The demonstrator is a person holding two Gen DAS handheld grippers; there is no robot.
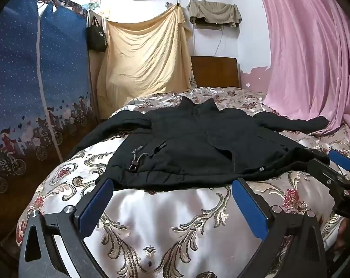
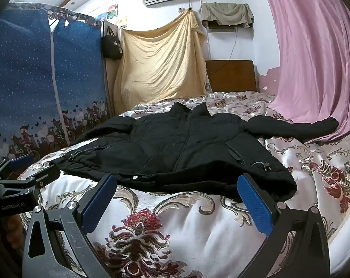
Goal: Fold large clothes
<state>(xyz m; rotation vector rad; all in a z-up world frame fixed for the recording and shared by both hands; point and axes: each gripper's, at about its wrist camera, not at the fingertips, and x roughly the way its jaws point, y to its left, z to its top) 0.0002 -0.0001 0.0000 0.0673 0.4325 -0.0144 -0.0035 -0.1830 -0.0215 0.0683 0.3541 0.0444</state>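
A black jacket (image 1: pixel 198 146) lies flat on the bed (image 1: pixel 170 220); both grippers, left (image 1: pixel 172 187) and right (image 2: pixel 177 183), gape wide and empty at its hem and should probably each pinch a hem corner.

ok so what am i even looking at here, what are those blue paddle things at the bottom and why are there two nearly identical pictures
Those blue paddles are the padded fingers of hand-held tongs. There is no robot: a person holds one pair in each hand, and a wide-angle camera on each pair looks forward along its fingers. That is why you get two similar pictures.

One picture is from the left tongs, the other from the right tongs. Each also catches the other pair at its edge.

Both look across a bed with a flowered satin cover. A black jacket lies spread flat on it, front up, sleeves out to the sides, hem toward the cameras.

Both tongs are open and hold nothing; their tips sit near the jacket's hem. The folding has not begun.
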